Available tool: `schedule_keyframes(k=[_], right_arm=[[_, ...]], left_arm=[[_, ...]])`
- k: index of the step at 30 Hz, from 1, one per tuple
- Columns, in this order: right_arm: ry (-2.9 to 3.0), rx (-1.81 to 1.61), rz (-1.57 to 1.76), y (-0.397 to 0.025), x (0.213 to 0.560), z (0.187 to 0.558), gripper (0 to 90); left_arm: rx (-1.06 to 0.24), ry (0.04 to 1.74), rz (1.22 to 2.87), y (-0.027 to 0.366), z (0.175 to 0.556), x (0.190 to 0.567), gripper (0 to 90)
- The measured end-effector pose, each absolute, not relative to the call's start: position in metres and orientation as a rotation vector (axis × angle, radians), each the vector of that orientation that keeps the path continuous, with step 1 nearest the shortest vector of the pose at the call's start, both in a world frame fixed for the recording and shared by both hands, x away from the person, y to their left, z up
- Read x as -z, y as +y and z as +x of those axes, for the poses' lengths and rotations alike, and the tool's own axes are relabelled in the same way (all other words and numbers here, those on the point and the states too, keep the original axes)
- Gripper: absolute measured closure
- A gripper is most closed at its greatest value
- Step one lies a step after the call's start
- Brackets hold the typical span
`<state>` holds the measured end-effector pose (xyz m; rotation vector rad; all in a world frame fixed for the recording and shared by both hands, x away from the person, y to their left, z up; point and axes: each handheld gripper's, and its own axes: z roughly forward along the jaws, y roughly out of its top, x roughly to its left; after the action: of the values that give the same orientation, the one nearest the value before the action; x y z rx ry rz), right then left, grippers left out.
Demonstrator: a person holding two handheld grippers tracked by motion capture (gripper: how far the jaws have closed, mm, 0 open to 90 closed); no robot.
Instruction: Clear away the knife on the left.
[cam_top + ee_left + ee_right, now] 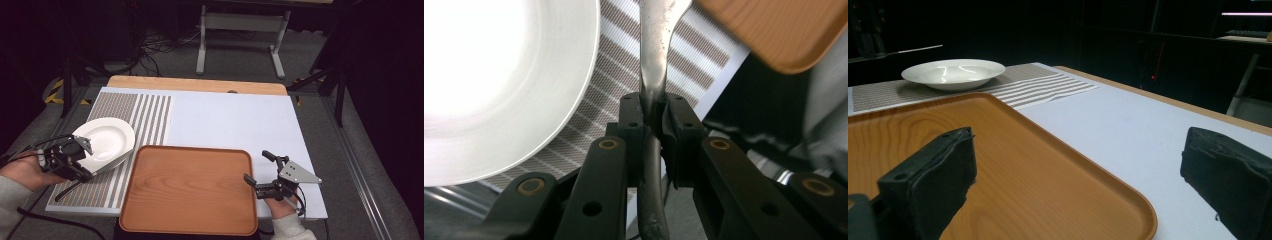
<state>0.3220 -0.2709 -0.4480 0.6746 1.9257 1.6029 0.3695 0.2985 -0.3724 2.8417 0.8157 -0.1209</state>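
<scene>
One plate [106, 141], one tray [189, 189]; left gripper [655, 117] fingers clamp utensil handle [655, 60]; right gripper [1075, 185] fingers wide.

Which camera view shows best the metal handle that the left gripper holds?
The left gripper view: the metal handle stands close up, clamped between the left gripper jaws. The high view shows just a thin dark end below that gripper, beside the white plate.
</scene>
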Motion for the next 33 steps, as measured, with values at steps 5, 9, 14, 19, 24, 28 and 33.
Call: schedule_keyframes(k=[5,9,14,19,24,28,33], right_arm=[[1.921,-1.608,0.675,-0.272,0.447,0.321,2.1],[1.921,-1.610,0.675,-0.272,0.447,0.322,2.1],[1.913,-1.616,0.676,-0.273,0.446,0.321,2.1],[1.911,-1.615,0.677,-0.274,0.446,0.321,2.1],[1.910,-1.617,0.681,-0.274,0.446,0.321,2.1],[1.908,-1.618,0.681,-0.274,0.445,0.321,2.1],[1.907,-1.620,0.680,-0.275,0.445,0.321,2.1]], left_arm=[[0.186,0.881,2.745,0.292,0.371,0.367,80.1],[0.237,0.939,2.680,0.287,0.372,0.364,80.1],[0.238,0.979,2.654,0.279,0.371,0.363,80.1],[0.273,1.009,2.586,0.268,0.368,0.362,80.1],[0.287,1.004,2.576,0.260,0.368,0.361,80.0],[0.295,0.996,2.589,0.249,0.366,0.363,80.0],[0.316,0.961,2.584,0.232,0.364,0.366,80.0]])
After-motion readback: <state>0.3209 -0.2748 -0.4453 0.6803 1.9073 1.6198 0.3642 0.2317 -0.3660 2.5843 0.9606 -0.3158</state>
